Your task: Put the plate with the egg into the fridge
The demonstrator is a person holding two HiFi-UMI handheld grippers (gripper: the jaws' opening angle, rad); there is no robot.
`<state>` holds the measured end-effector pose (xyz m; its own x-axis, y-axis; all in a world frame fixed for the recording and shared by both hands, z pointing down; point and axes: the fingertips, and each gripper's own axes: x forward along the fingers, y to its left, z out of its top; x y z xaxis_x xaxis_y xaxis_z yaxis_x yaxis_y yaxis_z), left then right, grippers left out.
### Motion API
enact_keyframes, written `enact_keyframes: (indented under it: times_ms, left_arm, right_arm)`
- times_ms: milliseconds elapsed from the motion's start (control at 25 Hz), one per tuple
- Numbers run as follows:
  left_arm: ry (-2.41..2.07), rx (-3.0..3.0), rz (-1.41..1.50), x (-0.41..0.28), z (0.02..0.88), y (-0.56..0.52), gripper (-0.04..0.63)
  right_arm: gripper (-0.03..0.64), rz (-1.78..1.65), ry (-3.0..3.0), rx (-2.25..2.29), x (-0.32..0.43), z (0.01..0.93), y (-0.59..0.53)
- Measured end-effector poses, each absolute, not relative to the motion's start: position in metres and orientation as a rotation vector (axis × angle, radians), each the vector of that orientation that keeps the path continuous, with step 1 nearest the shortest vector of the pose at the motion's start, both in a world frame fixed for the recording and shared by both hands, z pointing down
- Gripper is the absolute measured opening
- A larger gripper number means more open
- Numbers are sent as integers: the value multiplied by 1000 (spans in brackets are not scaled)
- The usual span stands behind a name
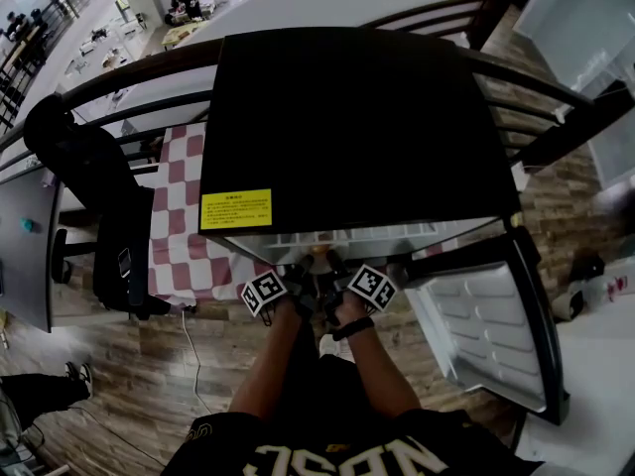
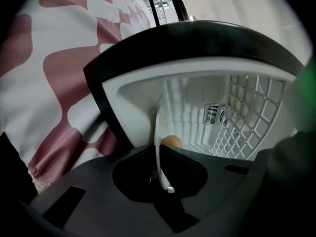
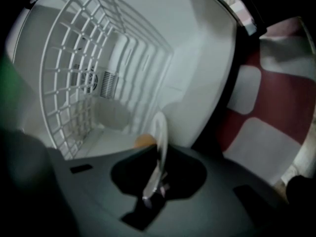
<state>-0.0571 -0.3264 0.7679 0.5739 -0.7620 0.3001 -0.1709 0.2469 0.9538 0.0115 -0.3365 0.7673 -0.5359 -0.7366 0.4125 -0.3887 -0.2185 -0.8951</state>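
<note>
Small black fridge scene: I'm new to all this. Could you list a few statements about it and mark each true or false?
1. The small black fridge has its door open. True.
2. The left gripper and right gripper both clamp the round white plate. True.
3. The brown egg is pinched directly between jaws. False: the egg sits on the plate.
4. The cloth beside the fridge is plain blue. False: the checked cloth is red and white.

I had the plate, egg on it, before the fridge opening; door to the fridge's right, cloth left.
</note>
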Motion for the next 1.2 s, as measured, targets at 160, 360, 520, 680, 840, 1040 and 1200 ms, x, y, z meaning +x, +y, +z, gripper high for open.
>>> enact_keyframes:
  times_ms: [160, 360, 520, 680, 840, 1040, 1200]
  left_arm:
    - [-921, 1296, -504, -56, 763, -334, 43]
    - [-938, 1305, -407, -54, 765, -331, 44]
    - [-959, 1346, -279, -50, 763, -326, 99]
    - [-976, 1370, -212, -48, 761, -321, 148]
    - [-944, 1337, -239, -48, 758, -318, 186]
    - [-949, 1355, -245, -55, 754, -319, 189]
    - [-980, 1401, -190, -57, 753, -317, 189]
  right_arm:
    - [55, -1810, 1753, -1326, 13, 765, -343]
    - [55, -1800, 1868, -1355, 11, 763, -342]
    - [58, -1796, 1978, -1418, 11, 764, -339]
    - [81, -1771, 2064, -1464, 12, 763, -335]
    - [110, -1765, 2102, -1481, 13, 762, -335]
    - [148, -1720, 2152, -1539, 20, 758, -340]
    - [216, -1678, 2256, -1584, 24, 754, -342]
